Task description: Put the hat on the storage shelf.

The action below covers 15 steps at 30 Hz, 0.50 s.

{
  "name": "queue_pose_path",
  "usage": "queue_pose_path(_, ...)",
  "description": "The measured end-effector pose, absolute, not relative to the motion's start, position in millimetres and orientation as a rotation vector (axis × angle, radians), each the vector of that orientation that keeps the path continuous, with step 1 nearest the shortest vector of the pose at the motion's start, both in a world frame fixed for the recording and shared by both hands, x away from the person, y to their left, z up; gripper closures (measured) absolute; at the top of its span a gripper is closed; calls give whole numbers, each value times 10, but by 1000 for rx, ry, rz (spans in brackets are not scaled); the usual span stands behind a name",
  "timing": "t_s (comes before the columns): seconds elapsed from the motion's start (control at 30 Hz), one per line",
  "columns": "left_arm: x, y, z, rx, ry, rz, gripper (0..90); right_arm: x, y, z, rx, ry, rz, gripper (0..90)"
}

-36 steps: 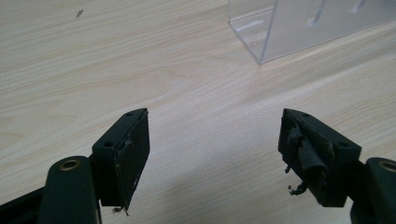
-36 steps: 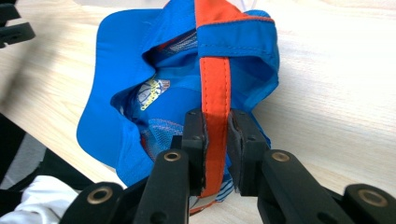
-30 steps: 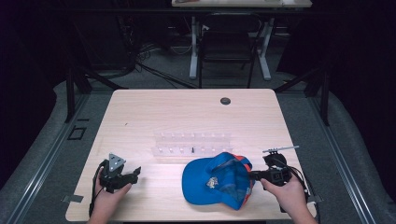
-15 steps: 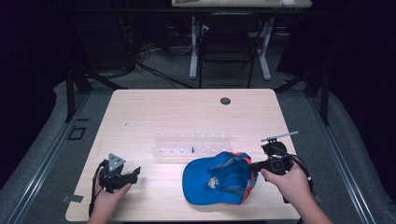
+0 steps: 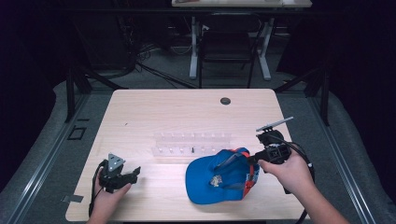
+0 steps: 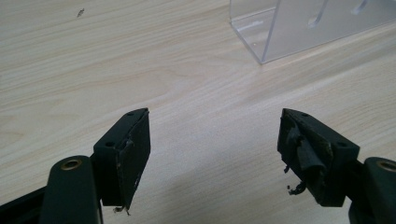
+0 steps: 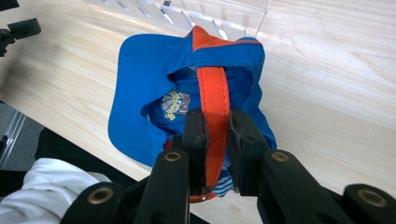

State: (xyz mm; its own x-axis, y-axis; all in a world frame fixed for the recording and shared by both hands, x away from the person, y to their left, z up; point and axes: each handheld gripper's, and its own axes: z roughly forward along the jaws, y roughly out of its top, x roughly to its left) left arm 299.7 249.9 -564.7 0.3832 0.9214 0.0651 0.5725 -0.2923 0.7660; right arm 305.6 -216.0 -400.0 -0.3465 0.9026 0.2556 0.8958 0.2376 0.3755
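Note:
A blue cap (image 5: 216, 179) with orange trim lies upside down near the table's front edge, right of centre. My right gripper (image 5: 253, 161) is shut on the cap's orange back strap (image 7: 214, 100), which runs between its two jaws in the right gripper view, where the blue cap (image 7: 140, 88) spreads out beyond them. My left gripper (image 5: 135, 173) rests at the front left of the table, open. Its jaws stand wide apart over bare wood with nothing between them, as the left gripper (image 6: 215, 154) view shows.
A clear acrylic rack (image 5: 191, 144) stands mid-table just behind the cap; its corner (image 6: 299, 28) appears ahead of the left gripper. A small dark round grommet (image 5: 225, 101) sits near the far edge. The light wooden table (image 5: 154, 112) has open surface at left and back.
My right gripper has moved slightly up and to the right with the strap, pulling the cap's back edge with it. The left gripper has stayed put.

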Motion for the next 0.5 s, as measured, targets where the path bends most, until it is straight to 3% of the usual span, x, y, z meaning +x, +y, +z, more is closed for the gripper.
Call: queue_pose_path(0.5,3001,2490,-5650,1989,1276,674,258,3176,-2033,-3621,1819,2487,759,784)
